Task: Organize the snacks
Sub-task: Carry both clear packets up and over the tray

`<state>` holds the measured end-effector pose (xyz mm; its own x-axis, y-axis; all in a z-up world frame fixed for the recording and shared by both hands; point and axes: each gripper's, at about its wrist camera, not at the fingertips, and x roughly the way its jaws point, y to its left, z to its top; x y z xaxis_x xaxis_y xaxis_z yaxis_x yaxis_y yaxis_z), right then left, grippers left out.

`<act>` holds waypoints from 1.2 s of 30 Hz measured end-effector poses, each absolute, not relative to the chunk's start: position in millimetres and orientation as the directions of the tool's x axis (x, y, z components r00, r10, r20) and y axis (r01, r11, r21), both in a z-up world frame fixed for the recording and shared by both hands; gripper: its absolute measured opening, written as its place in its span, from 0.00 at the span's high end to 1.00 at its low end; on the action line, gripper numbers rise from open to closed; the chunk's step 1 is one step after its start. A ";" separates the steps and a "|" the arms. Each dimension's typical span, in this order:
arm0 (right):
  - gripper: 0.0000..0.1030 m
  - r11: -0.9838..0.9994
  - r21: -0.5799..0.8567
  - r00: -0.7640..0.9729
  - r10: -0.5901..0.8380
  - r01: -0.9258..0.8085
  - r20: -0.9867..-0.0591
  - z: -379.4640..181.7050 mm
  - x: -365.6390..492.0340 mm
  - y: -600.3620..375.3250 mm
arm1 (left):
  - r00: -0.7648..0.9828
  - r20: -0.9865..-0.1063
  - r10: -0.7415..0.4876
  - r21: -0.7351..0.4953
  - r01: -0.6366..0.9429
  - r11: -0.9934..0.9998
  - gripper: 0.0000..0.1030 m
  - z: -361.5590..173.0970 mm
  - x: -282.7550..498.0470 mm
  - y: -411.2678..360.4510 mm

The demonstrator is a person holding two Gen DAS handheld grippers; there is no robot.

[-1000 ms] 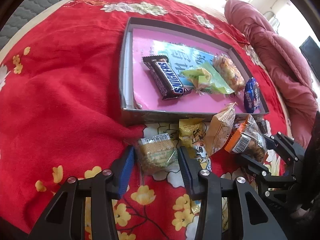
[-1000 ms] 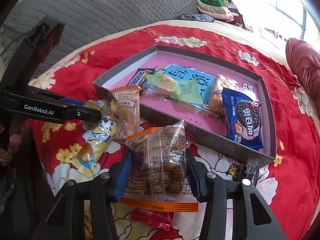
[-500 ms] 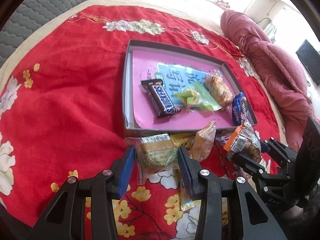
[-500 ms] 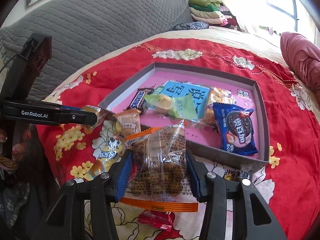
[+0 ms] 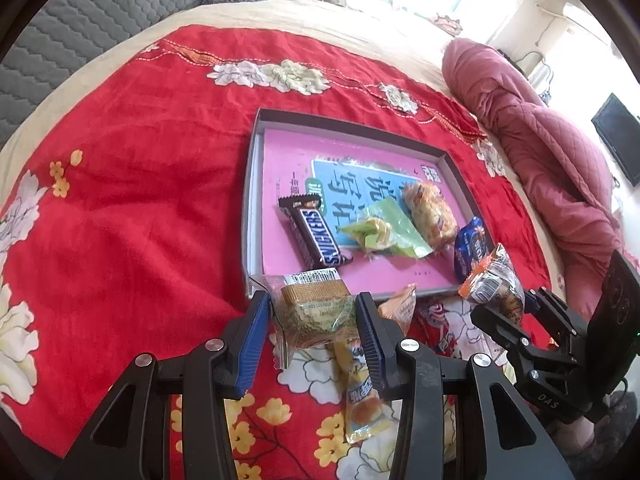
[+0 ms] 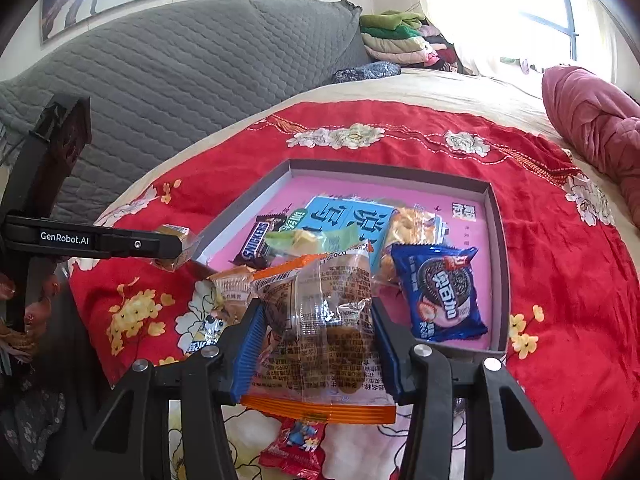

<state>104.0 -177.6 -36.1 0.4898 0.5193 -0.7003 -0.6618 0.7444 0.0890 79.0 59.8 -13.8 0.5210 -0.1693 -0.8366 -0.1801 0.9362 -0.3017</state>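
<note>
My left gripper is shut on a clear-wrapped green and gold pastry, held above the cloth near the tray's front left corner. My right gripper is shut on a clear orange-edged bag of brown snacks, held above the tray's near edge; it also shows in the left wrist view. The grey tray with a pink floor holds a Snickers bar, a green-wrapped snack, an orange bun pack and a blue Oreo pack.
Loose snacks lie on the red flowered cloth in front of the tray: a tan pack, a yellow pack and a red pack. A grey quilted sofa back stands at left, a pink quilt at right.
Both grippers have risen and drawn back from the cloth, each still holding its snack. The tray and the loose snacks look smaller and farther away.
</note>
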 end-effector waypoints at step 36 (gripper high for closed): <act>0.51 0.811 0.060 0.602 0.479 -0.582 -0.638 -17.1 143.5 -198.0 | 0.521 -0.837 -0.168 -0.285 -0.152 0.947 0.56 -30.1 146.9 30.2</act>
<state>143.5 -198.0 -17.1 0.6021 0.4794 -0.6384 -0.5824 0.8107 0.0596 146.9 30.2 -30.1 0.5215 -0.1678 -0.8366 -0.1521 0.9465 -0.2846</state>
